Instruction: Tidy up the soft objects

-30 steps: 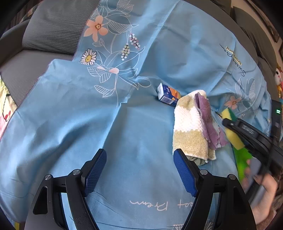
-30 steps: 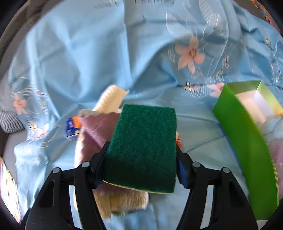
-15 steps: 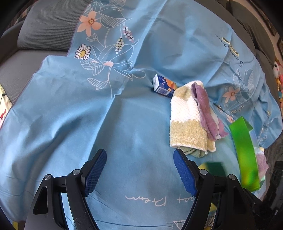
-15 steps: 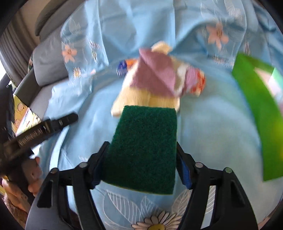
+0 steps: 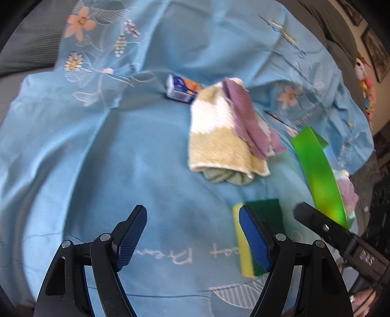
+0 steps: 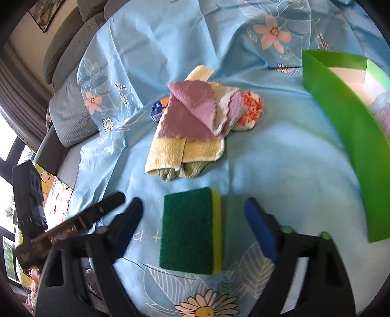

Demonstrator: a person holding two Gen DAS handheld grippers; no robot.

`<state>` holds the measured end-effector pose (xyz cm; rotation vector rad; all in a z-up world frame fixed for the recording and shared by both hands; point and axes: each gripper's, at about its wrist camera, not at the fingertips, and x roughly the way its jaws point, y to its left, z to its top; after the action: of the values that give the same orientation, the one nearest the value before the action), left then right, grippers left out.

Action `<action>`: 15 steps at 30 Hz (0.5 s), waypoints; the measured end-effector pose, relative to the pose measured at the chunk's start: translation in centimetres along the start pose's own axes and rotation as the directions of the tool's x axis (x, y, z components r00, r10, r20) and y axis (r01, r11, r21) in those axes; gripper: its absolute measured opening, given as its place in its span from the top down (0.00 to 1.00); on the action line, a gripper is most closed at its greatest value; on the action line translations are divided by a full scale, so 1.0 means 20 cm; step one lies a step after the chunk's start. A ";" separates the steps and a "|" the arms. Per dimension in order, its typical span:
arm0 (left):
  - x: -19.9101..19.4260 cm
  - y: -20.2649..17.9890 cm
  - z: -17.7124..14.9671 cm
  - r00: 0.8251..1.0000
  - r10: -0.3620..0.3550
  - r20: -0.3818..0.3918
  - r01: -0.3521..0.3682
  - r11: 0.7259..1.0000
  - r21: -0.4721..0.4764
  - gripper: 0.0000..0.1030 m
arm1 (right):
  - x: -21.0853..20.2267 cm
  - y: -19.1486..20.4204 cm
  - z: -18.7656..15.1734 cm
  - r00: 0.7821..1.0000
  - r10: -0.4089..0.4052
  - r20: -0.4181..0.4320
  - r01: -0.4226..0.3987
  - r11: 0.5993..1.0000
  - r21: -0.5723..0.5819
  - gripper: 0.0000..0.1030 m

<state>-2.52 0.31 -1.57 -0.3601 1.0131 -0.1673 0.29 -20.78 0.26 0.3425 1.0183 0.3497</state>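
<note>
A light-blue floral sheet [image 6: 280, 156] is spread over a grey sofa [image 6: 70, 114], with a framed picture [image 6: 46, 12] seen on the wall behind. The scouring sponge [image 6: 190, 229], clamped a second ago, now lies loose on the sheet between the closing right tool [image 6: 195, 226], near the folded towels [image 6: 190, 131] and green box [image 6: 351, 126]. The left tool [image 5: 192, 236] is held apart, empty.

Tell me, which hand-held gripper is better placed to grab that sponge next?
Right. The sponge lies between the right hand-held gripper's closing jaws, not yet touched. The left hand-held gripper is open over bare cloth beside it.
</note>
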 end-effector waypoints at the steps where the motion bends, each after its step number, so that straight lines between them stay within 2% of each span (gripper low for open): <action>1: 0.00 -0.02 -0.01 1.000 -0.017 -0.006 0.017 1.000 0.006 0.24 | 0.00 -0.01 0.00 1.000 0.011 -0.010 -0.011 1.000 0.006 0.42; 3: 0.01 -0.06 -0.03 0.999 -0.042 -0.021 0.043 0.999 0.022 0.24 | 0.00 -0.04 0.00 0.999 0.043 -0.029 -0.042 0.999 0.018 0.51; 5: 0.01 -0.10 -0.05 0.997 -0.076 -0.031 0.078 0.996 0.048 0.24 | 0.02 -0.05 0.01 0.997 0.063 -0.048 -0.062 0.998 0.027 0.53; 8: 0.01 -0.15 -0.06 0.993 -0.107 -0.047 0.111 0.990 0.083 0.31 | 0.03 -0.07 0.01 0.994 0.087 -0.065 -0.085 0.995 0.044 0.53; 12: 0.08 -0.18 -0.09 0.982 -0.151 -0.113 0.160 0.984 0.076 0.31 | 0.05 -0.10 0.00 0.986 0.131 -0.103 -0.123 0.989 0.085 0.51; 15: 0.12 -0.19 -0.11 0.978 -0.151 -0.140 0.162 0.984 0.069 0.34 | 0.08 -0.12 -0.01 0.984 0.119 -0.132 -0.108 0.990 0.094 0.51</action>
<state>-2.95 -4.44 -3.09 -0.3592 1.1076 -0.3781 1.19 -22.07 -2.14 0.4614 1.1537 0.4372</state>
